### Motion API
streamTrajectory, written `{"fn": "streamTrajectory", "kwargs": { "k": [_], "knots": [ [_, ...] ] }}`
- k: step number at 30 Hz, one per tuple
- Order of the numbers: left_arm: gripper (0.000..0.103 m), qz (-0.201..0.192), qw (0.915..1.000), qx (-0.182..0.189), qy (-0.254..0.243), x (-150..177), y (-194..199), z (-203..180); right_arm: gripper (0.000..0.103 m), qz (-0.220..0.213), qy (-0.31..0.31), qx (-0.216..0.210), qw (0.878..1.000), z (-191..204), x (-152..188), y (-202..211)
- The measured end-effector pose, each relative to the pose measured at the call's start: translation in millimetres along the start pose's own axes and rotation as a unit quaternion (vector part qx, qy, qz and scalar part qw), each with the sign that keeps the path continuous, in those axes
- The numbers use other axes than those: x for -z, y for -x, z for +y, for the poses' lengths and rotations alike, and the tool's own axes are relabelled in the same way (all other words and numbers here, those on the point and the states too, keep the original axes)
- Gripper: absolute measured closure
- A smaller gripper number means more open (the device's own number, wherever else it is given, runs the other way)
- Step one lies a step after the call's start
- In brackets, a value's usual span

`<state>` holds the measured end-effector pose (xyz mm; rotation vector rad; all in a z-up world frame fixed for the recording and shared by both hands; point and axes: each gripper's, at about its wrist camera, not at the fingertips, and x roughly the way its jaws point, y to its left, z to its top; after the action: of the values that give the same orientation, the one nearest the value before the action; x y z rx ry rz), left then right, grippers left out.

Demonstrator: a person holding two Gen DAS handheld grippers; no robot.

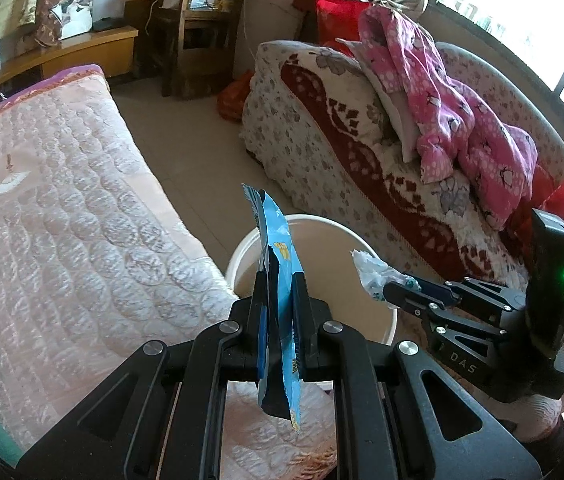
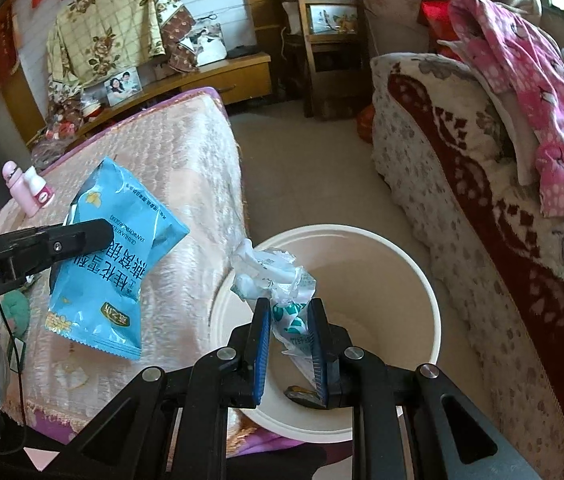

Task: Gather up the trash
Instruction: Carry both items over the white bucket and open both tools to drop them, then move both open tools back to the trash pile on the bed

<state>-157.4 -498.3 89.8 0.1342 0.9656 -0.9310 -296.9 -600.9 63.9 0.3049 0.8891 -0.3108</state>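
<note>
1. At the bottom centre of the left wrist view we see the left gripper (image 1: 280, 300), its jaws pinching a blue snack packet (image 1: 278, 280) that stands on edge between the blue pads.
2. At the bottom centre of the right wrist view the right gripper (image 2: 290, 320) pinches a crumpled white wrapper (image 2: 272, 280) with green print; the wrapper sticks up above the fingertips.
3. Just behind both grippers, in the lower middle of each view, stands a cream round bin (image 2: 422, 280) on the floor. The white wrapper is above its left rim; the blue packet is at the left of the bin, over the edge of the bed.
4. At the left we see a bed with a pink quilted cover (image 1: 62, 220). On it, at the middle left of the right wrist view, lies a pink bottle (image 2: 28, 190).
5. At the right is a sofa with a floral red-and-white cover (image 1: 322, 120), and a pink garment (image 1: 442, 100) lies on top of it.
6. Far away, at the top centre, a wooden chair (image 2: 322, 40) stands by the wall.
</note>
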Motion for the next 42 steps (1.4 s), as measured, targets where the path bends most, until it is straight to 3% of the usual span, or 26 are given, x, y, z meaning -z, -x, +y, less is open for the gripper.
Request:
{"fn": "streamTrajectory", "kwargs": {
  "k": [13, 15, 16, 17, 19, 33, 42],
  "knots": [
    [0.094, 0.000, 0.9999, 0.011, 0.013, -2, -22, -5, 0.085, 0.016, -0.036, 0.008, 0.999, -27, 5, -19],
    [0.087, 0.002, 0.9998, 0.013, 0.016, -2, -24, -5, 0.077, 0.014, -0.039, 0.010, 0.999, -27, 5, -20],
    [0.075, 0.001, 0.9998, 0.012, 0.017, -2, -24, -4, 0.068, 0.012, -0.042, 0.010, 0.999, -28, 5, -20],
    [0.062, 0.001, 0.9997, 0.013, 0.020, -1, -25, -3, 0.066, 0.010, -0.044, 0.009, 0.999, -29, 5, -20],
    [0.056, 0.002, 0.9996, 0.015, 0.024, 0, -25, -1, 0.066, 0.012, -0.050, 0.008, 0.999, -30, 4, -22],
    [0.056, -0.011, 0.9994, -0.028, 0.015, 13, 0, 7, 0.064, 0.020, -0.039, -0.003, 0.999, -11, 5, -22],
    [0.056, -0.024, 0.9981, -0.054, 0.019, 24, 28, 21, 0.060, 0.010, -0.005, -0.007, 1.000, 25, -3, -8]
  ]
}}
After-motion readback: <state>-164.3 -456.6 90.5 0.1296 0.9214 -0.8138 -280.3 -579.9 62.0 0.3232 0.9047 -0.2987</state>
